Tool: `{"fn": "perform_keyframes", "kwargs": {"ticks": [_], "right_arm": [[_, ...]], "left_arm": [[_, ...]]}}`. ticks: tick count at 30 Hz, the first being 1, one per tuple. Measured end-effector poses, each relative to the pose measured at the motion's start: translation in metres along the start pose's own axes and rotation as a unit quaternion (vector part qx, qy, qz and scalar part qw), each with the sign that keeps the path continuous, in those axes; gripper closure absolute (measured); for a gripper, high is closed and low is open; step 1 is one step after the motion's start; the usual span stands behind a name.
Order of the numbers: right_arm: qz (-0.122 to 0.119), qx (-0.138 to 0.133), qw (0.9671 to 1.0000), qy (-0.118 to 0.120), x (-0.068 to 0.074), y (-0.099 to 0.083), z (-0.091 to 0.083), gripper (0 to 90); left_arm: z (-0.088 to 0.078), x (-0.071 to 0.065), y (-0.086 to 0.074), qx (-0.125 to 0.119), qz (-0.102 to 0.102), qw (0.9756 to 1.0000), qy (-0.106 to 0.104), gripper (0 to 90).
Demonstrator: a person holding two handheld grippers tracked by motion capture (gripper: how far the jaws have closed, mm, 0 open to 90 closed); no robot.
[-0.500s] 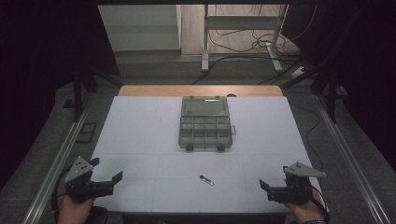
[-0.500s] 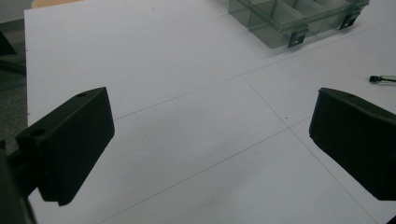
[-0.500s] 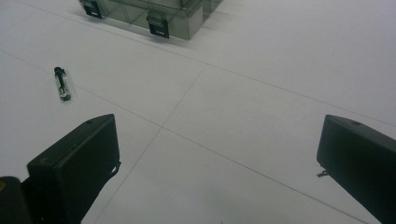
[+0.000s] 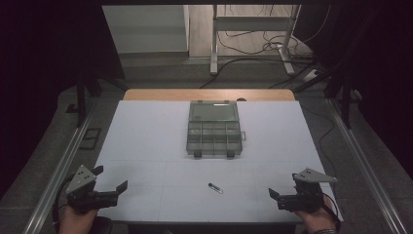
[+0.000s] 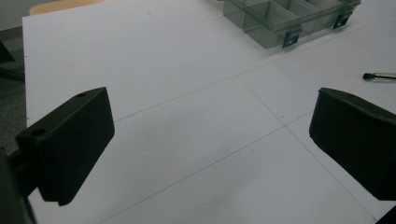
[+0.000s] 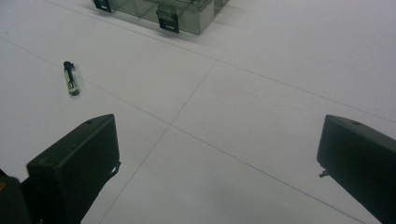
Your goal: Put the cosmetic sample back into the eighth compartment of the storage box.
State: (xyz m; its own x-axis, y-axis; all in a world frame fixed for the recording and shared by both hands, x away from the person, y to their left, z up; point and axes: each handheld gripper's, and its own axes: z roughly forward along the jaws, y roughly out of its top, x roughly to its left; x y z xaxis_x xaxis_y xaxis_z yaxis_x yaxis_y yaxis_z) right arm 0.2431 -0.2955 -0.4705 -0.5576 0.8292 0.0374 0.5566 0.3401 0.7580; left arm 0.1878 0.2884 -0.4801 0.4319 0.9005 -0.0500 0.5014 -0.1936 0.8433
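A clear grey compartment box [image 4: 214, 128] lies open in the middle of the white table [image 4: 146, 141], its lid folded back; its front corner with latches appears in the left gripper view [image 5: 289, 23] and the right gripper view [image 6: 168, 14]. A small glass vial with a black cap [image 4: 215, 187] lies on the sheet nearer the front, also seen as the vial [image 6: 71, 79] and the vial [image 5: 380, 76]. My left gripper [image 4: 110, 179] rests open at the front left corner, nothing between its jaws. My right gripper [image 4: 282, 191] stands open at the front right, also holding nothing.
Metal rails [image 4: 58, 170] run along both sides of the table. Behind its wooden far edge [image 4: 209, 94] are a desk frame and cables on the floor [image 4: 253, 48]. Thin lines divide the white sheet into panels.
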Motion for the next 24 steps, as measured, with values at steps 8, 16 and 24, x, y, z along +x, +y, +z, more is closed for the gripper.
{"fn": "perform_keyframes", "kwargs": {"ticks": [8,16,24], "right_arm": [[-0.016,0.008,0.9998,0.004,0.003,0.001,0.002,0.0],[-0.025,0.011,0.9996,0.008,0.006,0.003,0.005,0.0],[-0.038,0.017,0.9988,0.027,0.012,0.007,0.013,0.0]], "left_arm": [[0.001,-0.001,0.001,0.005,0.003,1.0000,-0.002,0.7],[0.001,0.000,0.001,0.007,0.001,1.0000,-0.004,0.7],[0.002,0.000,0.001,0.008,-0.001,1.0000,-0.004,0.7]]}}
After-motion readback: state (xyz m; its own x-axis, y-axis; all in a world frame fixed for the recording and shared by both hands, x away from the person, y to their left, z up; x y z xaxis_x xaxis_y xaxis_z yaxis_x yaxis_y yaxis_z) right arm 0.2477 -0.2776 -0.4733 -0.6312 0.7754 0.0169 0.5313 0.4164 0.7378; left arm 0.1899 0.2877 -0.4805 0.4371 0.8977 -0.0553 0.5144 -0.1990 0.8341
